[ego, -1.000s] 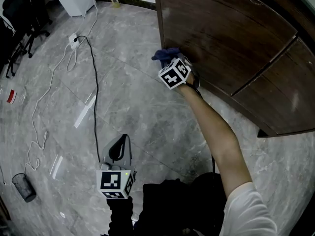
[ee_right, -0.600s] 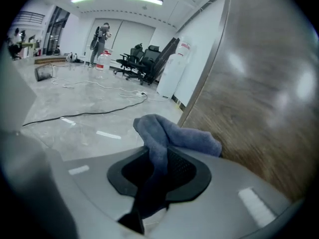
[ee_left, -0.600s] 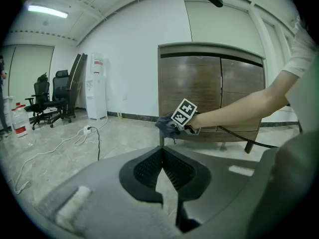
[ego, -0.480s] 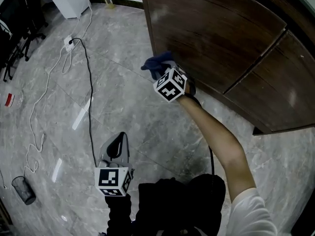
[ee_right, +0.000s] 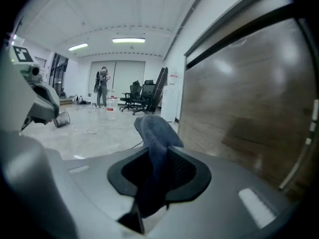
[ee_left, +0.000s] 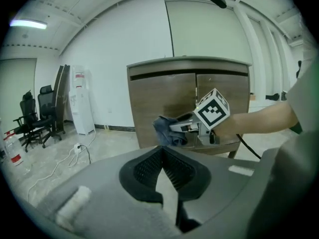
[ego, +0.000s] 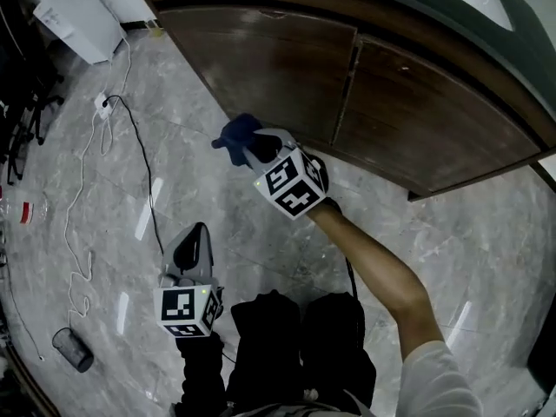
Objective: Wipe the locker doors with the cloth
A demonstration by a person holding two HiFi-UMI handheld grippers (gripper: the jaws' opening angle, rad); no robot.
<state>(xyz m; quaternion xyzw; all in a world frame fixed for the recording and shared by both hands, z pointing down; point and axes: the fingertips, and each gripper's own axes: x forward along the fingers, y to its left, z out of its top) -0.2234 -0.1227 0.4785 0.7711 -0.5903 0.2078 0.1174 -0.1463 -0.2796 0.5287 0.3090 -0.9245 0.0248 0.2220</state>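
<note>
Right gripper (ego: 250,148), clamped on a crumpled blue cloth (ego: 233,134), is now drawn back off the dark wood-grain locker doors (ego: 261,68), above a marbled grey floor (ego: 217,207); left gripper (ego: 193,243) is held closed and empty.

Grey marble-tiled floor (ego: 486,233), which bore a wooden locker (ego: 287,68) standing at its far side, a white unit (ego: 74,11) at the far left, a power strip (ego: 102,104) with black cable (ego: 139,159) and white cable (ego: 82,224) trailing loose, and a small dark bin (ego: 69,348).
</note>
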